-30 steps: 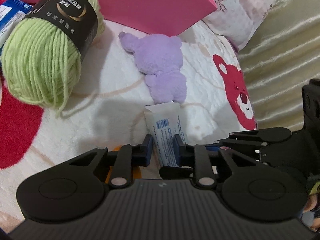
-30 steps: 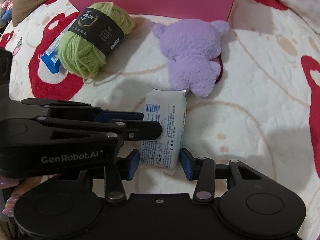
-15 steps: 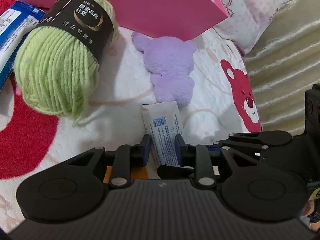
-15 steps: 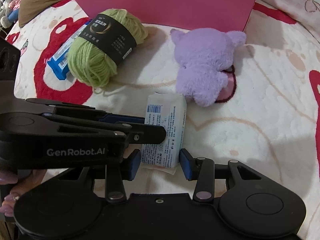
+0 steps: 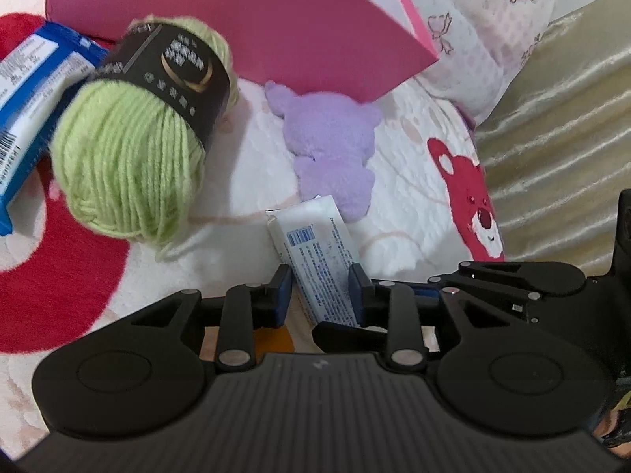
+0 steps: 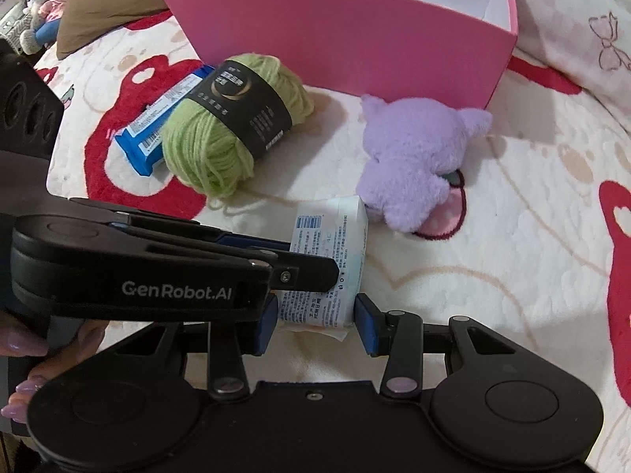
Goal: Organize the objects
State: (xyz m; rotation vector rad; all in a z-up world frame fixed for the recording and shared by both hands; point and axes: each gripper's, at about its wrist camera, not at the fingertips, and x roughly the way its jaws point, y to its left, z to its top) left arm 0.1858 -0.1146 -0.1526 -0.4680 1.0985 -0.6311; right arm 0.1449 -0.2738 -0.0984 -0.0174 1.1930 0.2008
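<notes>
Both claws reach around the white packet (image 6: 329, 260). The left gripper (image 5: 320, 293) has just been opening, letting go; the right gripper (image 6: 315, 321) squeezes it. The yarn (image 6: 232, 118), purple toy (image 6: 414, 165) and blue pack (image 6: 157, 130) wait on the blanket (image 6: 493, 276) outside the pink box (image 6: 355, 39).

My landmark is the white packet (image 6: 329, 260). Just beyond its far end lies the purple plush toy (image 6: 414, 165), touching it, so that way is blocked. Beyond and to the left of it the green yarn ball (image 6: 232, 122) stands with the blue package (image 6: 157, 126) behind, and the pink box (image 6: 355, 39) closes the far side. To the right of the packet the blanket (image 6: 493, 276) is bare, so I can pass there.
</notes>
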